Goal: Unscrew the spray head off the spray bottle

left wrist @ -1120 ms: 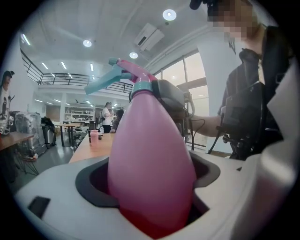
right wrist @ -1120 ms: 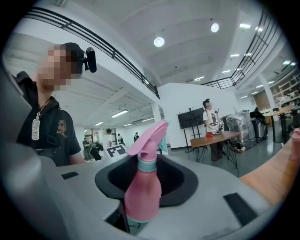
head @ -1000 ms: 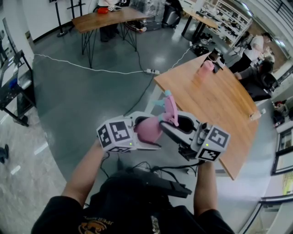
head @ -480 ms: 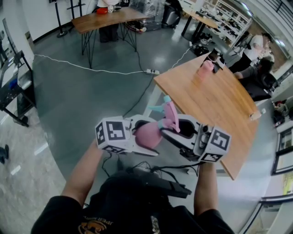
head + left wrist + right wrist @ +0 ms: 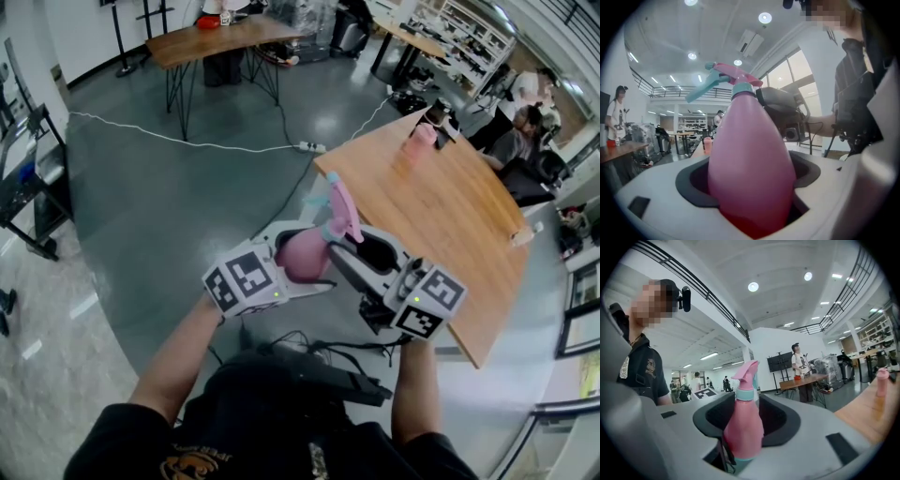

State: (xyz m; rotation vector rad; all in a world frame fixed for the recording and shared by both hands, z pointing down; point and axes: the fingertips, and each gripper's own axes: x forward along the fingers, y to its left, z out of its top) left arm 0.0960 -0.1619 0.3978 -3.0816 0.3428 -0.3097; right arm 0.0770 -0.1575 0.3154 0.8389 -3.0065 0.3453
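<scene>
Left gripper (image 5: 292, 258): jaws clamped on the bottle (image 5: 305, 255). In the left gripper view the pink body fills the gap, and both dark pads (image 5: 693, 183) press its wide lower part. The bottle sits deep in the throat, base toward the camera and neck pointing away from it.

Right gripper (image 5: 345, 246): jaws apart, and they have just been opening. The bottle's neck end stands between them. In the right gripper view the pads (image 5: 780, 420) flank the upper body and the teal collar (image 5: 745, 393), with a dark gap on both sides at collar height, so there is no squeeze there. Lower down, where the body widens, contact with the left-hand jaw cannot be judged.

The spray head (image 5: 339, 211) is on the bottle, above the collar, and pokes out past the right jaws. Its teal nozzle points left in the head view.

The bottle is held in the air in front of the person, tilted, with the head end up and away from the body. The two grippers meet it from opposite sides, left on the belly and right around the neck.

The wooden table (image 5: 450, 216) is just beyond, and nothing held touches it. A small pink item (image 5: 419, 139) stands at its far end, well apart from the grippers.
</scene>
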